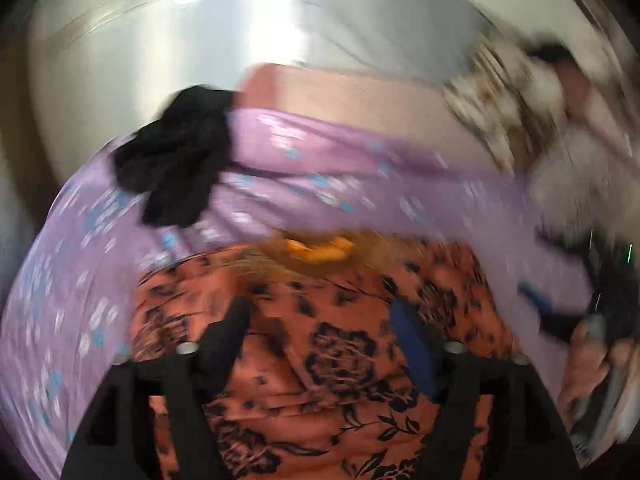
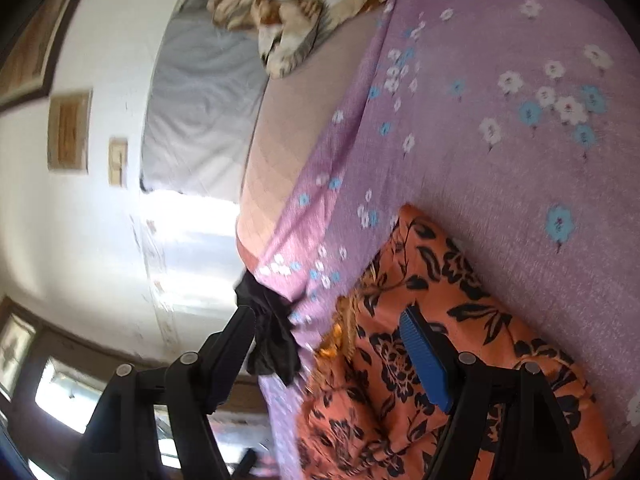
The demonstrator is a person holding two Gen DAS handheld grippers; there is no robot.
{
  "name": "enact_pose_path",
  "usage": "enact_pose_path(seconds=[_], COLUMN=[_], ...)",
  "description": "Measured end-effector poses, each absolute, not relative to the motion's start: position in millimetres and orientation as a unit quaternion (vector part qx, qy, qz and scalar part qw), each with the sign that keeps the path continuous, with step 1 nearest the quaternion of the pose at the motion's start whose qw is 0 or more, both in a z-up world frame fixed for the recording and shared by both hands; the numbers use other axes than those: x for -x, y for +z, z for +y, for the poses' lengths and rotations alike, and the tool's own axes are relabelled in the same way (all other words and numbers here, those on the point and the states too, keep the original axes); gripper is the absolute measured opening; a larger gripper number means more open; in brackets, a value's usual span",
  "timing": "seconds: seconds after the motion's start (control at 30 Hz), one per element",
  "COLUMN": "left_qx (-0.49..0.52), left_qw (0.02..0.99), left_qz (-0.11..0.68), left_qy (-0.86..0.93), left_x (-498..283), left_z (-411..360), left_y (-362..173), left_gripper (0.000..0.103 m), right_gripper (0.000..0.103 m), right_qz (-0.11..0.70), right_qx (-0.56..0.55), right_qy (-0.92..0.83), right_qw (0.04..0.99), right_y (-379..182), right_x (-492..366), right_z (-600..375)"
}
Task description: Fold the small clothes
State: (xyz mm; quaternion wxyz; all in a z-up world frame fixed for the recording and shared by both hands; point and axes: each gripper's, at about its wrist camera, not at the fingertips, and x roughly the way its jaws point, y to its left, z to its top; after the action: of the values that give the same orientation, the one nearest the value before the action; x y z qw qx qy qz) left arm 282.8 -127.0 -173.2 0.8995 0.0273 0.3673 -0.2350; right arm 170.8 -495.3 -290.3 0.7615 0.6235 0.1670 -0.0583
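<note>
The left hand-held gripper [image 1: 320, 320] is spread wide with nothing in it, hanging over the orange cloth with black flowers [image 1: 320, 368]. The right hand-held gripper [image 2: 328, 328] is wide too and holds nothing, with its blue finger [image 2: 426, 356] over the same orange cloth [image 2: 420, 320]. The cloth lies on a purple bedsheet with little flowers [image 2: 500, 152] on the bed. A black garment [image 1: 176, 156] sits at the sheet's edge. A tan patterned blanket [image 2: 296, 8] is bunched far off.
</note>
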Motion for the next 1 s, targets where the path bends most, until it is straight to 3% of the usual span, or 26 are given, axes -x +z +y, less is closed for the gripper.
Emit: enact_pose_path(seconds=[0.1,0.23,0.27,0.4,0.57,0.8,0.9,1.0], left_qx=[0.031,0.034,0.043,0.027,-0.065,-0.045,-0.034,-0.035], left_qw=[0.911,0.895,0.89,0.871,0.853,0.849,0.847,0.848], left_qz=[0.373,0.443,0.454,0.489,0.518,0.526,0.53,0.529], left_qy=[-0.174,-0.037,-0.015,0.019,0.013,0.0,-0.003,-0.003], left_x=[-298,-334,-342,-357,-364,-362,-362,-361], left_z=[-76,-17,-5,3,-18,-14,-11,-10], left_y=[-177,-218,-231,-257,-284,-283,-283,-284], left_gripper=[0.082,0.082,0.082,0.082,0.082,0.082,0.082,0.082], right_gripper=[0.078,0.078,0.078,0.078,0.076,0.075,0.063,0.031], right_qz=[0.207,0.265,0.298,0.334,0.373,0.44,0.443,0.446], right_qx=[-0.581,-0.498,-0.42,-0.323,-0.237,-0.156,-0.087,-0.047], right_qy=[-0.049,-0.019,-0.01,0.033,0.054,0.008,-0.017,-0.033], right_qw=[0.786,0.826,0.857,0.885,0.895,0.884,0.892,0.893], right_y=[-284,-272,-260,-253,-266,-309,-314,-313], right_x=[-186,-210,-224,-241,-262,-285,-285,-283], right_z=[-476,-438,-409,-360,-300,-264,-248,-246])
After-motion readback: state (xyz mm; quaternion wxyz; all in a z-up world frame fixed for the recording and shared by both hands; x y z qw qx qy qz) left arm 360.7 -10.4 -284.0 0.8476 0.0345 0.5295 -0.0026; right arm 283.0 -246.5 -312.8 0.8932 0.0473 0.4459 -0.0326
